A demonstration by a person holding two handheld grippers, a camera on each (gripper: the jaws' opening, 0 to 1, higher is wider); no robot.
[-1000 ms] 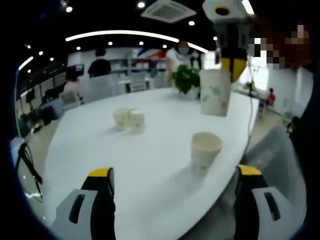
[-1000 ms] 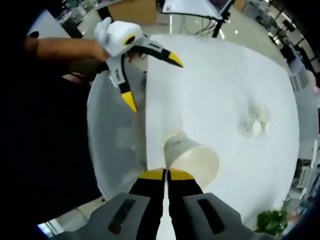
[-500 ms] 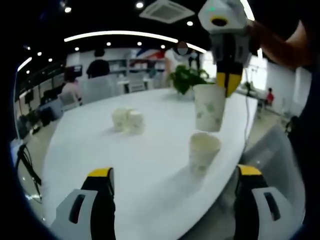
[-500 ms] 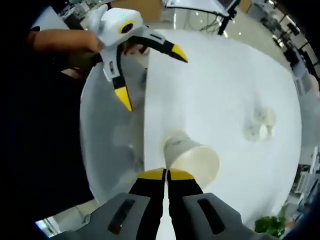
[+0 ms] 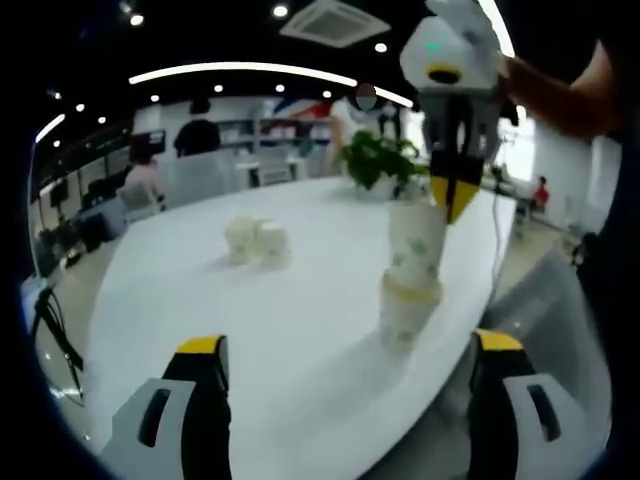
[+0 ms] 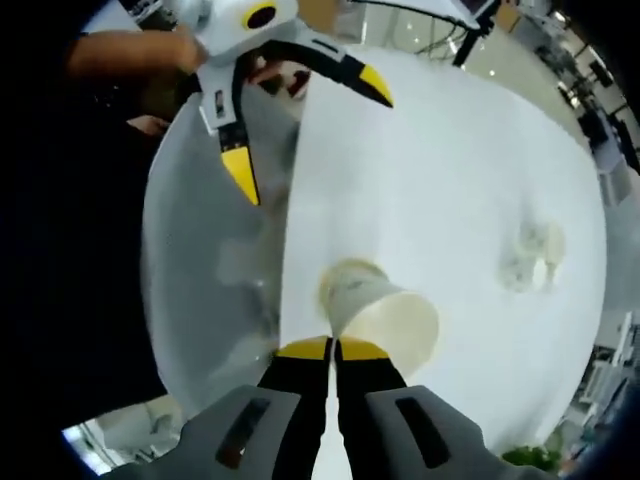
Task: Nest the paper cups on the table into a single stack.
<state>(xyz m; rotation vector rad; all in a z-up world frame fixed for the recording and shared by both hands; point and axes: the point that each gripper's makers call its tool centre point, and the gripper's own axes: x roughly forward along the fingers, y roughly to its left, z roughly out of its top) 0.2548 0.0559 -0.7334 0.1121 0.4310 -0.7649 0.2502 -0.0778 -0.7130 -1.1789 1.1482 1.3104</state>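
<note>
My right gripper (image 5: 450,195) comes down from the upper right, shut on the rim of a white paper cup with green print (image 5: 415,240). That cup's base sits inside a second cup (image 5: 405,312) standing near the table's right edge. In the right gripper view, my right gripper (image 6: 333,348) pinches the rim of the held cup (image 6: 395,320). Two more cups (image 5: 256,241) stand side by side farther back, and the same pair (image 6: 530,260) lies at the right. My left gripper (image 5: 350,345) hovers open over the table with nothing between its jaws, and my left gripper (image 6: 307,130) hangs open at the top.
The white oval table (image 5: 200,300) has a curved edge close to the nested cups. A potted plant (image 5: 375,160) stands at its far end. People and chairs (image 5: 200,135) are in the background. A person's hand (image 6: 150,50) holds the left gripper.
The right gripper has come down with its cup, whose base has gone from hanging above the standing cup to sitting inside it. The left gripper has stayed open and still.
</note>
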